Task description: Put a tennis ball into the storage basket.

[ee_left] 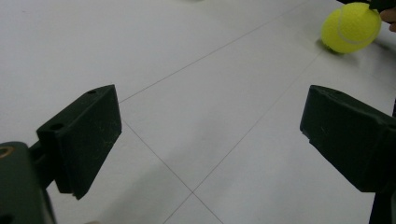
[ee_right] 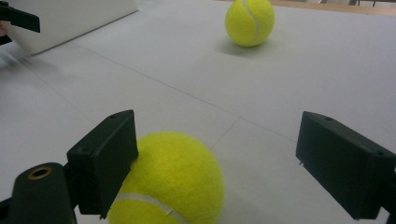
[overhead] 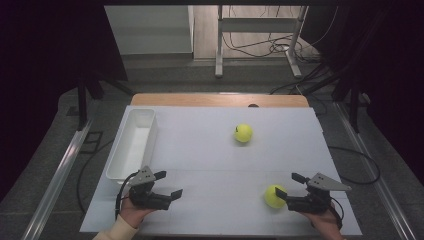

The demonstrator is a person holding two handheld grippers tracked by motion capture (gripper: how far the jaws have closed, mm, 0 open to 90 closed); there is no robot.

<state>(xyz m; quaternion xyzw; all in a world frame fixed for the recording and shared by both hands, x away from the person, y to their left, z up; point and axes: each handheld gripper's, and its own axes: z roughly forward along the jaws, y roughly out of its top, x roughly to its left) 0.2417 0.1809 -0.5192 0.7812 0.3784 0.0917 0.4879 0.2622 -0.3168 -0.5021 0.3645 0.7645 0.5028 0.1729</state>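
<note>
No lettering, label, brand, number or sign can be read anywhere here. The fuzzy yellow-green tennis ball near the right gripper (ee_right: 168, 179) shows a white curved seam (no printed maker's mark faces the camera), and the second fuzzy yellow-green tennis ball farther up the table (ee_right: 250, 21) likewise shows a seam alone. The long white plastic bin (overhead: 131, 145) has plain walls, and the white table sheet (overhead: 210, 150) carries thin fold lines, not writing.

Fuzzy yellow felt with a smooth pale seam on near tennis ball (ee_right: 168, 179) and far tennis ball (ee_right: 250, 21). Matt white sheet over table (overhead: 210, 150); bare wood strip at 12 o'clock. Smooth white plastic bin (overhead: 133, 145). Matt black scuffed plastic on gripper jaws.
</note>
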